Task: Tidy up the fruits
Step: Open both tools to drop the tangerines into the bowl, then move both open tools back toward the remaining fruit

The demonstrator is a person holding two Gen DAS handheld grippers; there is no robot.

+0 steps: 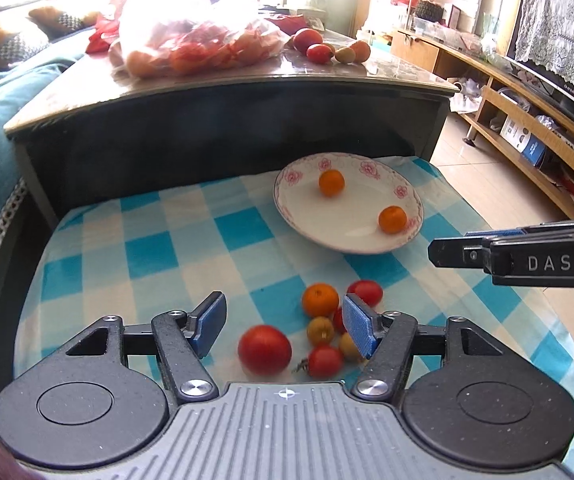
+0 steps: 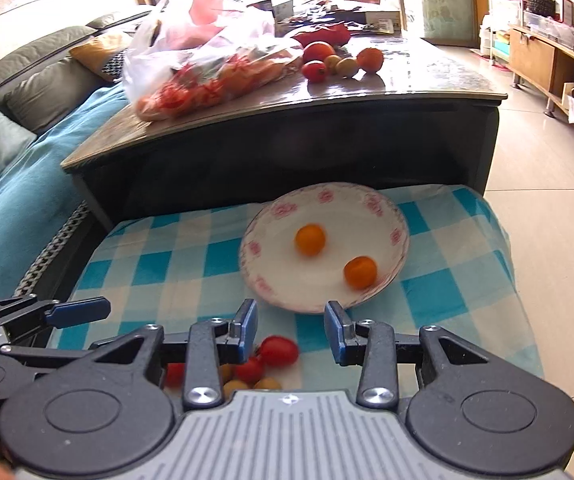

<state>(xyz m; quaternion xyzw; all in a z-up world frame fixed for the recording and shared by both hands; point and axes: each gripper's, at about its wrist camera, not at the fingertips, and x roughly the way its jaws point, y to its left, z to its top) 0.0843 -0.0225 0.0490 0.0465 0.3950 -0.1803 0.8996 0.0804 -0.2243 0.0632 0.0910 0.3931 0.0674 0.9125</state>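
On the checked cloth (image 1: 175, 248), near edge, sits the loose fruit pile: one orange (image 1: 320, 299), a big tomato (image 1: 264, 349), a cherry tomato with stem (image 1: 324, 361), a yellowish small fruit (image 1: 320, 330), another red one (image 1: 366, 292) behind. Plate (image 1: 367, 240) lies further back on the same cloth, apart from the pile, with two oranges on it, far one (image 1: 331, 183) and near one (image 1: 392, 219). So sorting looks like oranges to the plate, probably; third orange likely next.

Left gripper (image 1: 285, 326) hangs over the pile, fingers wide, nothing between them. Right gripper (image 2: 291, 330) fingers also wide and empty, aimed between the pile and the plate's near rim.

To do it well: centre the left fingers on the orange alone. It touches or nearly touches the red fruit and the yellowish one, so come straight down with pads either side of its widest part and keep the right-hand pad (image 1: 357, 330) from shoving its neighbours. Close gently, round fruit rolls. Set it low in the plate middle, as the two there sit loose and may roll.

Hard to tell: right pad covers part of the pile in the left view, at least one red and one yellowish fruit half hidden. In the right view the pile is mostly under the gripper body and blurred, count unclear. Bag (image 1: 191, 36) on the back worktop (image 1: 247, 80) is overexposed, contents just reddish-orange shapes. Loose fruits (image 1: 329, 49) beside it too small to name surely.
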